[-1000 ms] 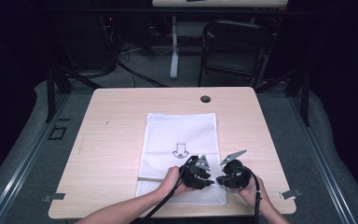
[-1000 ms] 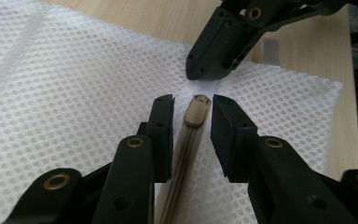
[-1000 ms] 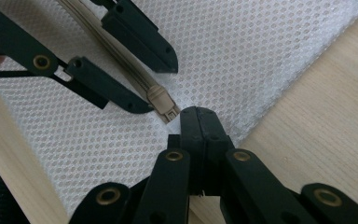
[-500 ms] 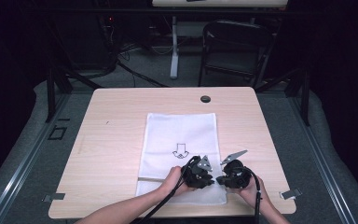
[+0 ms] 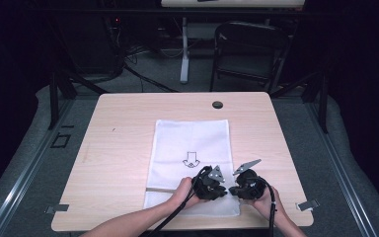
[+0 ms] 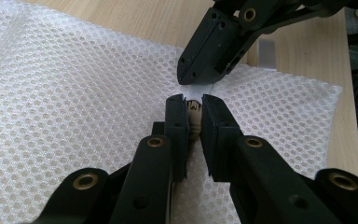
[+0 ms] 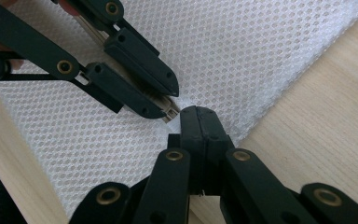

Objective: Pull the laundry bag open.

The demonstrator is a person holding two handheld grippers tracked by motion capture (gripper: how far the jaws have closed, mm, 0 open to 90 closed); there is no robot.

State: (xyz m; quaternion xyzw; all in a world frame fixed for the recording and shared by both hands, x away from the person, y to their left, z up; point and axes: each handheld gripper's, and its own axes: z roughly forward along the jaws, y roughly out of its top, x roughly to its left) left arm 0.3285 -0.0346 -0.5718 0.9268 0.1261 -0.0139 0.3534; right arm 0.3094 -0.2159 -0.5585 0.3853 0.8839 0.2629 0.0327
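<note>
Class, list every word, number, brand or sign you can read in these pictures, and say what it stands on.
No words, numbers or brands can be read.
One sign: a dark outlined arrow pointing down, toward the person, printed on the white mesh bag lying flat on the light wooden table.

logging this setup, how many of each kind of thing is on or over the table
white mesh bag: 1
black grippers: 2, left gripper and right gripper
black round table hole cap: 1
total: 4
</note>
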